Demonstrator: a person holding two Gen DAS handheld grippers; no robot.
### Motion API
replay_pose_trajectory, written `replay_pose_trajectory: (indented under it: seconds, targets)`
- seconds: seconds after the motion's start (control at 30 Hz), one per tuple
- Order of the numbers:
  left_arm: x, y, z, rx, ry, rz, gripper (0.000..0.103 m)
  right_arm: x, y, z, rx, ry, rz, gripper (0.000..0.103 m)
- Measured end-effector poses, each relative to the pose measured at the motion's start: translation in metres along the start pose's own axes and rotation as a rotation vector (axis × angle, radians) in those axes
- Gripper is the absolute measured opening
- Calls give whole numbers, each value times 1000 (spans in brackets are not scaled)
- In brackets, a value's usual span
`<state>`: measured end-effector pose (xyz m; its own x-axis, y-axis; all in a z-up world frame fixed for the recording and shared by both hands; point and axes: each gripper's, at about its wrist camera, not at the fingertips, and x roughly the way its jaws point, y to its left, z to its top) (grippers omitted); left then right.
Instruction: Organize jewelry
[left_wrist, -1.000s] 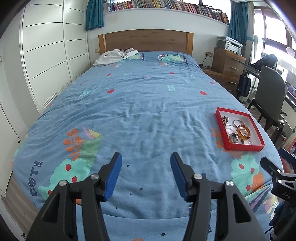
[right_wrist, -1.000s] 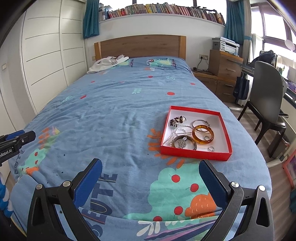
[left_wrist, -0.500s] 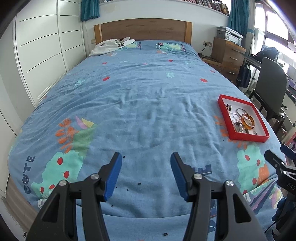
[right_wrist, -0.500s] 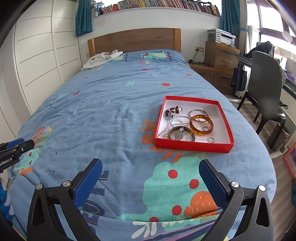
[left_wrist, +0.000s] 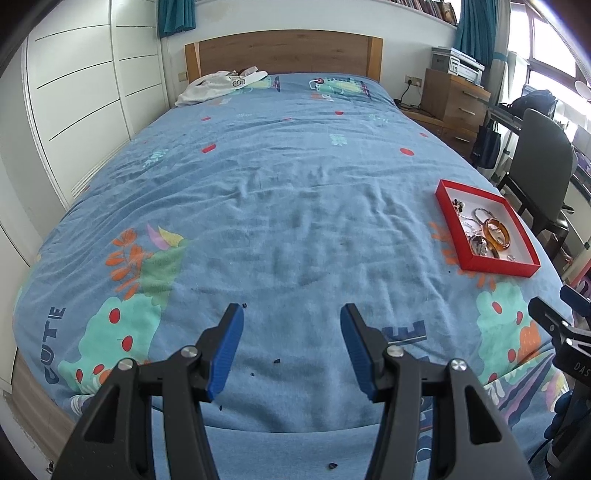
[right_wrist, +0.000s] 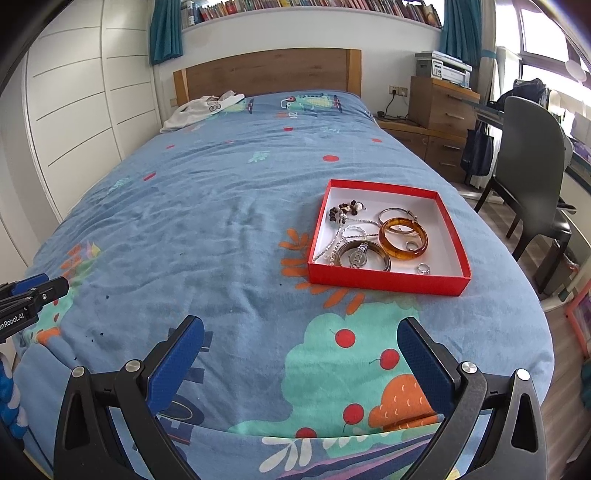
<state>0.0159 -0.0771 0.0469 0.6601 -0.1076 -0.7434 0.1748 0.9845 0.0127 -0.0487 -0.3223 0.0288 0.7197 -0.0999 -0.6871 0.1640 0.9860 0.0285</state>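
Both grippers hover over the foot edge of the bed, jaws spread apart and gripping nothing. Left gripper has black angular arms with ribbed blue pads; right gripper is the same build, its jaws set wider still. Each gripper's tip pokes into the other's view at the frame edge, mostly cut off.

Near the bed's right edge, toward the foot, sits a shallow square box with red card walls and a white floor. Inside it lies a heap of jewelry: a thick glossy amber bangle, a thin silver hoop partly under it, a dark bangle with a metal piece across it, a cluster of dark beads, a pale chain tangled beneath the rest, and a small ring lying alone near the front wall. Another ring inside the amber bangle is hard to make out.

A soft, wrinkled blue cover with cartoon prints lies over the bed; tiny dark specks dot it near the foot
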Motion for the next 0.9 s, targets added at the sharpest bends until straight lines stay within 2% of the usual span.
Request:
replay_pose_trajectory:
  seconds: [0.9]
  targets:
    - [8,-5,-10,11,18,-12,53,6,-1,-6,-4,23,-2,102]
